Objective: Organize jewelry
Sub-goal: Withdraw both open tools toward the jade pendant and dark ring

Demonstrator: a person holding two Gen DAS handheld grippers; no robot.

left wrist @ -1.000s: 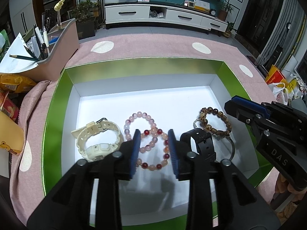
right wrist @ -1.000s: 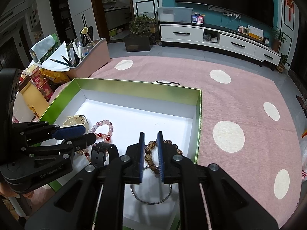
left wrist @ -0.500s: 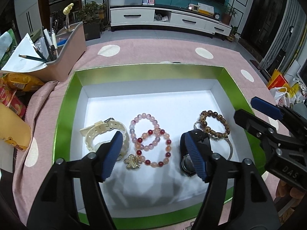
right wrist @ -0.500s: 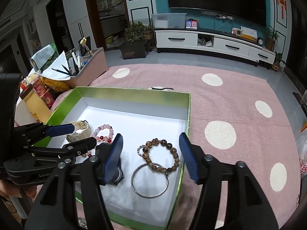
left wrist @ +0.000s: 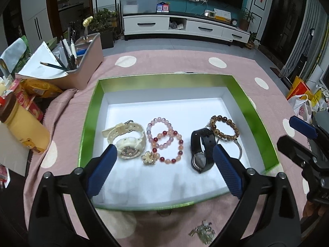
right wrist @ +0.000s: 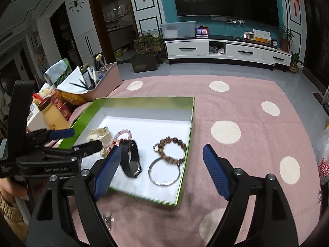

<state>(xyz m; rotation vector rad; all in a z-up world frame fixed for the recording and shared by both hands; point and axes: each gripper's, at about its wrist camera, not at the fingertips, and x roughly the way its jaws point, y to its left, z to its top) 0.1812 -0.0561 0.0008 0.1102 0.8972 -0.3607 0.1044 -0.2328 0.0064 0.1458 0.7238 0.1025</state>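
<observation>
Left tongs (left wrist: 164,160): we saw the jaws wide apart and still opening, nothing pressed between them; they hung over the near part of the green box (left wrist: 242,94).
Right tongs (right wrist: 162,160): jaws also well apart and opening, empty; the left pad overlapped the black watch (right wrist: 131,158) in view, and we could not tell whether it touched it.
Box contents, left to right: cream watch (left wrist: 127,140), pink bead bracelets (left wrist: 164,140) with a gold charm (left wrist: 149,158), the black watch, then a brown bead bracelet (left wrist: 224,127) lying over a silver bangle (right wrist: 164,170).
Outside the box: a small silvery piece (left wrist: 202,231) lay on the pink cloth (right wrist: 246,107) of the bench, just in front of the near wall.
Change from a second before: we found both pairs of tongs nearly together then, low over the jewelry; now they stood spread, and more of the box floor showed.
Hard to make out: the silvery piece was blurred; the bangle was partly covered by the left tongs' right pad in the left view; the right tongs were cut off at that view's edge.
</observation>
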